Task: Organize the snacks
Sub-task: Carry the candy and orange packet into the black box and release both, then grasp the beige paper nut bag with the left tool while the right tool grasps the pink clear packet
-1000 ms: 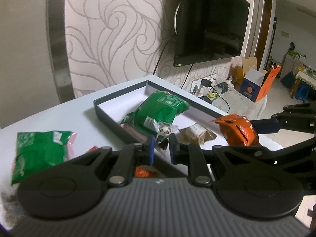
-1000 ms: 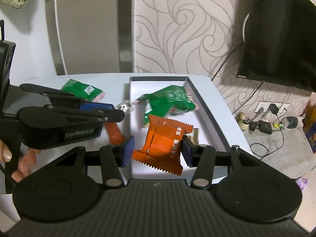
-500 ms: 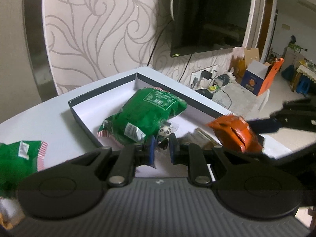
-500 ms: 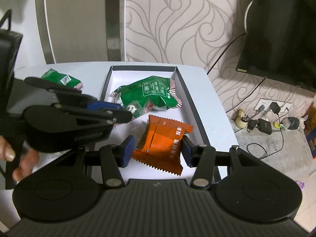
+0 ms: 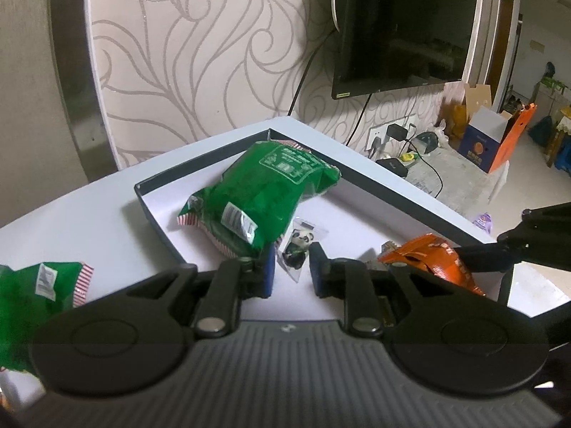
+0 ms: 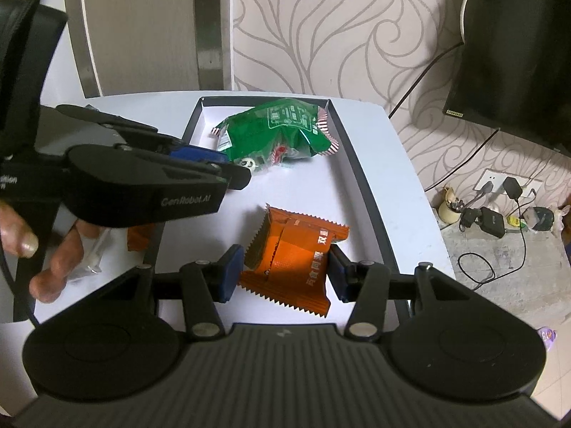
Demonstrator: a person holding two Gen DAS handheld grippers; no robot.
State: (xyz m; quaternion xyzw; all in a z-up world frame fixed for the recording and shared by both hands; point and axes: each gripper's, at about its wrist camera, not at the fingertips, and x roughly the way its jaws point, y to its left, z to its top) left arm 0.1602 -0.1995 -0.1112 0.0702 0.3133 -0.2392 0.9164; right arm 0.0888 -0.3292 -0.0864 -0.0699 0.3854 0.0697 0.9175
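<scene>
step: drop snacks into tray [image 6: 360, 178], dark rim, white floor, on counter [image 5: 89, 221].
left gripper [image 5: 292, 267] over tray's near edge; jaws opening, panda sachet [image 5: 298, 246] between them, pads no longer pressing. judgement: let it fall flat beside green bag [image 5: 264, 192], don't drag it out on retreat.
right gripper [image 6: 285, 267] clamped on orange packet [image 6: 292, 253], above tray's near end. judgement: lower to bare floor short of green bag, then part jaws.
second green bag [image 5: 32, 296] outside tray, left of it.
</scene>
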